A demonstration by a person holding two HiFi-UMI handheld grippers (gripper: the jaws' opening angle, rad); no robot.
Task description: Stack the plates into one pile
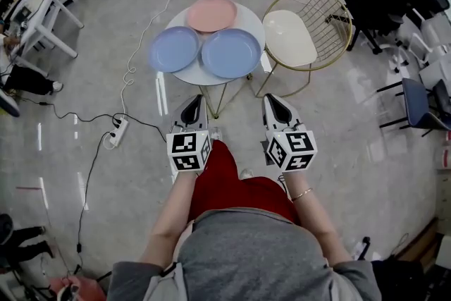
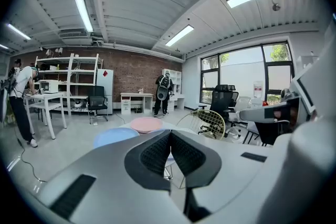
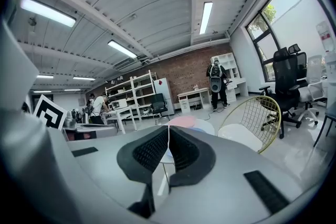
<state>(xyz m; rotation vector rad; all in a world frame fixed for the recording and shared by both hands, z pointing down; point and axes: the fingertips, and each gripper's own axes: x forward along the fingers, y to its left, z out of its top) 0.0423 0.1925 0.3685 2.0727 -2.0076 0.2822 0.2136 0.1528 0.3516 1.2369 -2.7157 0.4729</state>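
We hold the left gripper (image 1: 194, 100) with its two black ribbed pads pressed together and nothing between them. The right gripper (image 1: 272, 99) is the same, jaws closed on each other and empty. Both point toward the small round white table (image 1: 248, 19), which in the head view stands at 12 o'clock from us, and neither touches it.

All three plates lie flat on that tabletop, each apart in its own place and none stacked. The round pink plate (image 1: 211, 14) sits at 12 o'clock on the table. The paler blue round plate (image 1: 173, 48) sits at 9 o'clock, its edge reaching out past the table rim. The deeper blue round plate (image 1: 231, 53) sits at about 5 o'clock, just beside the paler one. The pink plate's near edge comes close to both blue ones, though we cannot tell whether they touch.

At 3 o'clock from the table, just beside it, stands a gold wire chair with a cream seat (image 1: 288, 37). On the grey floor at 8 o'clock from the table lies a white power strip (image 1: 118, 130) with cables running from it.
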